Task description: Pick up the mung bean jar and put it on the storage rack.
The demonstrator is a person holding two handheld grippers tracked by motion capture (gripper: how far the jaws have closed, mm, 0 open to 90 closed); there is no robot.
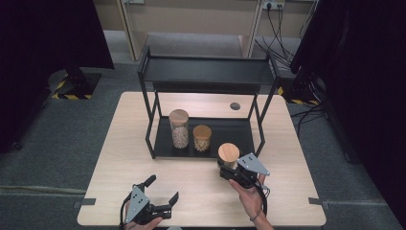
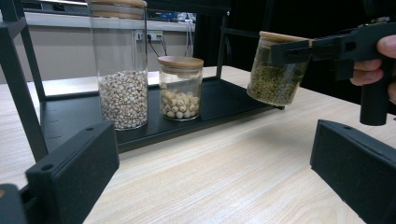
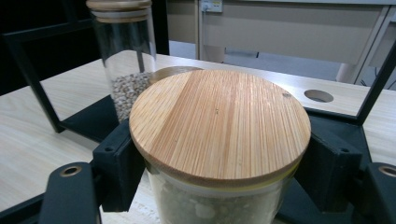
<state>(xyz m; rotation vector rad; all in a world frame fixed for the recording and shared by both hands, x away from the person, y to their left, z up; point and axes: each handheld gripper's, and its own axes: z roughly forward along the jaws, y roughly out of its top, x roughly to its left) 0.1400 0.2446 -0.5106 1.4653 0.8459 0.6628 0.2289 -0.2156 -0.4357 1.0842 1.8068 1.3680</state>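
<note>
The right gripper pinches the jar of green beans just under its lid, tilted, probably to carry it onto the shelf tray, while the left gripper waits spread

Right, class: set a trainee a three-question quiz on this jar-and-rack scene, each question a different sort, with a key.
1. True or false: the right gripper is shut on the jar of green lentils.
2. Multiple choice: how many jars stand on the lower shelf of the black rack? A one, B two, C three.
3. Fill in: the left gripper has its jaws ____ and holds nothing.

Key:
1. True; its jaws clamp the jar just under the bamboo lid, clear of the table.
2. B: the tall jar of pale grains and the short jar of white seeds.
3. Open.
</note>
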